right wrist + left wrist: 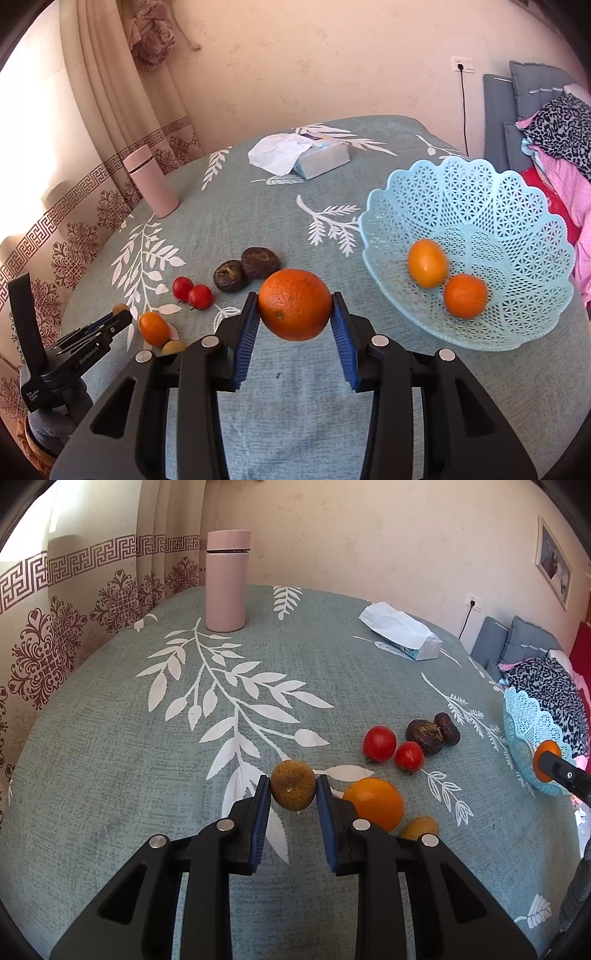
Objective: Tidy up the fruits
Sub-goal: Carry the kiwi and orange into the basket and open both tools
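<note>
Now mid-transfer — right hand-held gripper (294, 314) clamped on an orange (294, 303), lifted just left of the blue basket (517, 206); next, carry right, release inside. Left hand-held gripper (293, 790) clamped on a brown fruit (293, 789) at the worktop (110, 775).

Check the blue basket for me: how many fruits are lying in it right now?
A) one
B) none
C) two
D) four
C: the right wrist view shows two orange fruits lying inside the blue basket, while the big orange is still clamped in the right claw, short of the rim.
</note>
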Tool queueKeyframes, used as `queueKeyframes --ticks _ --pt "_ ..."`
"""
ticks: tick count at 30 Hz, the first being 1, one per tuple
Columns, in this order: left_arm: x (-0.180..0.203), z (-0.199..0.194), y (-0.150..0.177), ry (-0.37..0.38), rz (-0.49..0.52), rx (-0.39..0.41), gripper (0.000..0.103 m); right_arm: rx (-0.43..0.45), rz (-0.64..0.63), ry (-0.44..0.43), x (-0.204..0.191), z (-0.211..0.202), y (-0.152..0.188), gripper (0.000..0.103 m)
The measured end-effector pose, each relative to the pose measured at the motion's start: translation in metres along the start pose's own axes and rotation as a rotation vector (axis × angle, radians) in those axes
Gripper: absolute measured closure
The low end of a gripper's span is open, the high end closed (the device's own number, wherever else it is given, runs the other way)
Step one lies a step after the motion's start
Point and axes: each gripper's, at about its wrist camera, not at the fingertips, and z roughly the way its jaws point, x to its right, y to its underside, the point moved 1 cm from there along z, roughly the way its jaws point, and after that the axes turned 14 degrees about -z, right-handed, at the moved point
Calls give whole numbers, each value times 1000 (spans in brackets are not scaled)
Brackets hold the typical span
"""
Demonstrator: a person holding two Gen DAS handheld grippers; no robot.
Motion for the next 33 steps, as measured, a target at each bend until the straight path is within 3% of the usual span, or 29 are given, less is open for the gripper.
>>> queueKeyframes --ticks 17,25,33 --pt "31 -16 -4 -37 54 48 78 44 171 242 114 -38 19 62" --pt "79 -23 2 13 130 49 78 102 223 295 141 -53 25 57" --pt "145 -26 10 122 214 33 78 151 210 404 144 -59 35 57"
